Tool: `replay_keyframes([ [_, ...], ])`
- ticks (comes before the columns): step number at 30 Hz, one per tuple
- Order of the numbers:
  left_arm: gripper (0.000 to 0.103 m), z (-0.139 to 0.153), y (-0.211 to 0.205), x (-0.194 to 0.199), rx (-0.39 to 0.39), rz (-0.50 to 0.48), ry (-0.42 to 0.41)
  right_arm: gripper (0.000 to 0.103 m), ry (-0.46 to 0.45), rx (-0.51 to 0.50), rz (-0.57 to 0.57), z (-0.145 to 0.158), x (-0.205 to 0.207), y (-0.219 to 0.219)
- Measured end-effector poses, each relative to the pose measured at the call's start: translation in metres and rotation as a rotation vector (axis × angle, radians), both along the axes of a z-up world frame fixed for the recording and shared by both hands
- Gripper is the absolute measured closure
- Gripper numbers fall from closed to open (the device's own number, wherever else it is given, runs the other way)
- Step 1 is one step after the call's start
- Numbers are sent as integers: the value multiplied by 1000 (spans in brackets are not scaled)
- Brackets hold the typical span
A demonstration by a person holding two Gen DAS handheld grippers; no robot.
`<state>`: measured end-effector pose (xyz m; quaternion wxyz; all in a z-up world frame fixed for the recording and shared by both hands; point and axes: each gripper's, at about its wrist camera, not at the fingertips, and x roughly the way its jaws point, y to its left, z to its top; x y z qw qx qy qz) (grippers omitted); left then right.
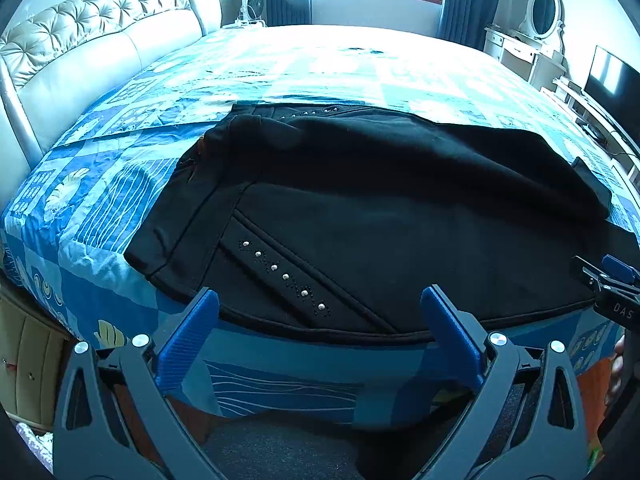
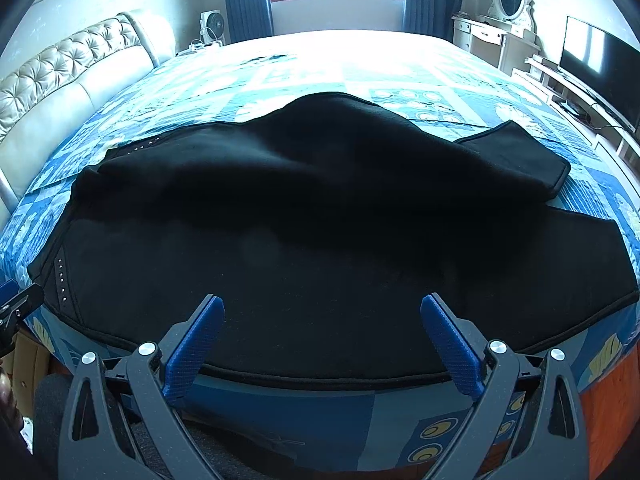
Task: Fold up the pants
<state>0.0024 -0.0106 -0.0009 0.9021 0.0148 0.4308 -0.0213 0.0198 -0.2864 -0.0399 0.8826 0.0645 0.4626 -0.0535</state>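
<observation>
Black pants (image 1: 380, 208) with silver studs on the pocket trim lie across the near side of the bed, waist to the left and legs to the right, one leg lying over the other. They also fill the right wrist view (image 2: 320, 232). My left gripper (image 1: 320, 300) is open and empty at the near edge of the pants by the studded pocket. My right gripper (image 2: 322, 308) is open and empty at the near edge of the leg part. The right gripper also shows at the right edge of the left wrist view (image 1: 608, 280).
The bed has a blue patterned quilt (image 1: 120, 184) and a tufted beige headboard (image 1: 80, 48) on the left. A white dresser with an oval mirror (image 2: 508, 4) and a TV (image 2: 600, 64) stand at the right. A fan (image 2: 212, 24) stands by the window.
</observation>
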Motion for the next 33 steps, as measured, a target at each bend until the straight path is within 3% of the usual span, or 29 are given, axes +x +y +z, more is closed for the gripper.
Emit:
replay_keyframes([
  [33,2,-3,4,-1,1,0,1,5,-3,-9,18,0,-1,7],
])
